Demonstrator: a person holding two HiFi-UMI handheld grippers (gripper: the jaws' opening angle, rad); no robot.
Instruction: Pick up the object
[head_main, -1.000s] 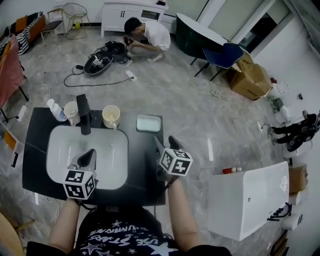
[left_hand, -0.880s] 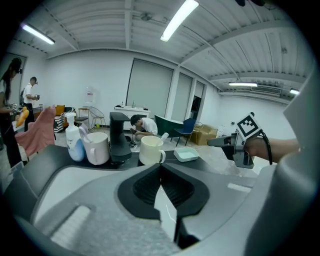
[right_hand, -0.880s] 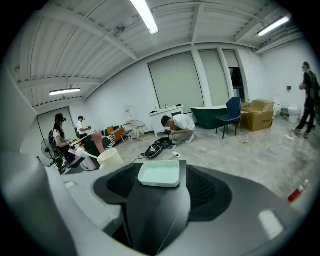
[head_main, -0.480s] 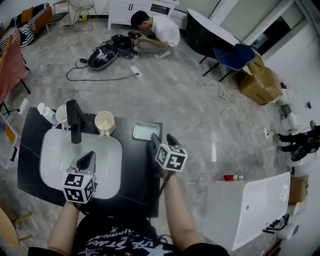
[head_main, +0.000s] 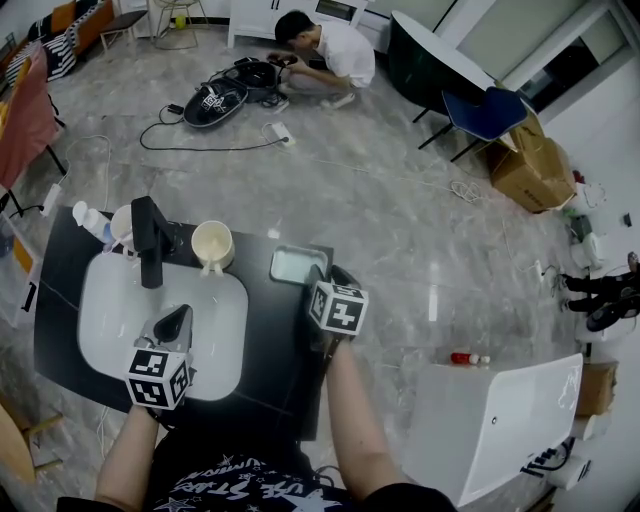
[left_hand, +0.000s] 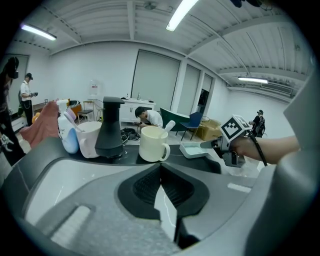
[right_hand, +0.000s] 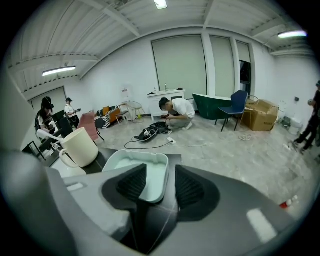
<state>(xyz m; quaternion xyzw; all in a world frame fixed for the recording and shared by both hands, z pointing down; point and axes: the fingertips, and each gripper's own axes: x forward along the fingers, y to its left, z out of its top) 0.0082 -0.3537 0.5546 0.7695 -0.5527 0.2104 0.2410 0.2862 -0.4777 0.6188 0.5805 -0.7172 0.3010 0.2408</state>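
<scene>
Head view: right hand-held gripper (head_main: 330, 277) is hovering at the pale tray (head_main: 297, 264) on the desk's (head_main: 280, 350) far corner. Left gripper view: left hand-held gripper (left_hand: 161, 186) is hanging pressed together, empty. Right gripper view: grasp step; jaws are closing astride the tray's rim, not yet pinching; next probably finishing the squeeze, then lifting level.

The left gripper (left_hand: 161, 185) has its jaws pressed together, nothing between them, above a white basin (left_hand: 75, 167). Beyond stand a black faucet (left_hand: 110, 127), a cream mug (left_hand: 151, 145) (a pale handle leans inside) and a pale green tray (left_hand: 196, 149).
</scene>
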